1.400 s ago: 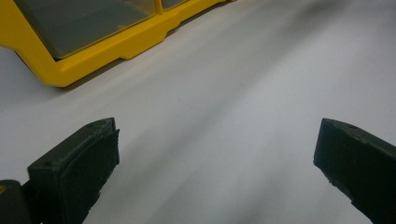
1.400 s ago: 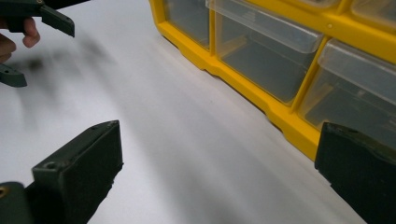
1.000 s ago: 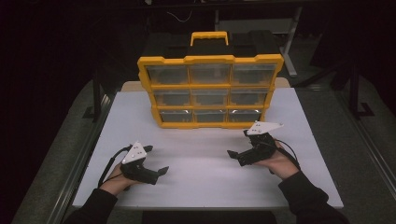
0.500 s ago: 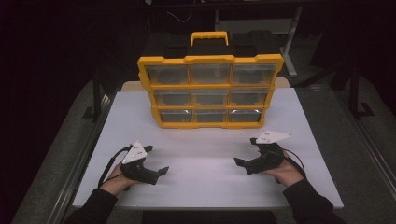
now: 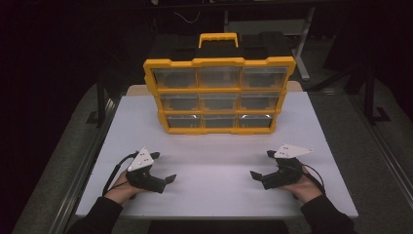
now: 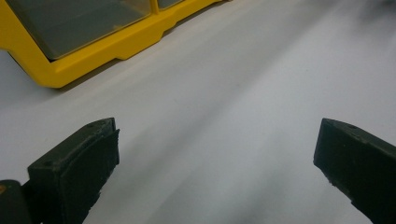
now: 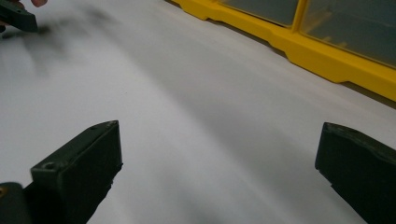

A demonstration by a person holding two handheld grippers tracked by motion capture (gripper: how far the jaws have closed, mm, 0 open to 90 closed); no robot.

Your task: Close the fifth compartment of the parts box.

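Yellow drawer organizer (image 5: 218, 95) stood upright at bench (image 5: 214, 195) rear, drawer contents indiscernible | left gripper (image 5: 163, 181) laid near-left, fingers spread wide, nothing held | right gripper (image 5: 260, 165) near-right, likewise spread, nothing held

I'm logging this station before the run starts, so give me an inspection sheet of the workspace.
Surface: white table top, bare in front.
Job's things: yellow drawer organizer upright at the far side, nine clear drawers shut, black handle on top.
Clutter: nothing seen.
Grippers: left hand-held gripper and right hand-held gripper rest near the front edge, jaws open, holding nothing.
Cables: black cable trails from the left one.
Surroundings: dark room, metal frame behind.
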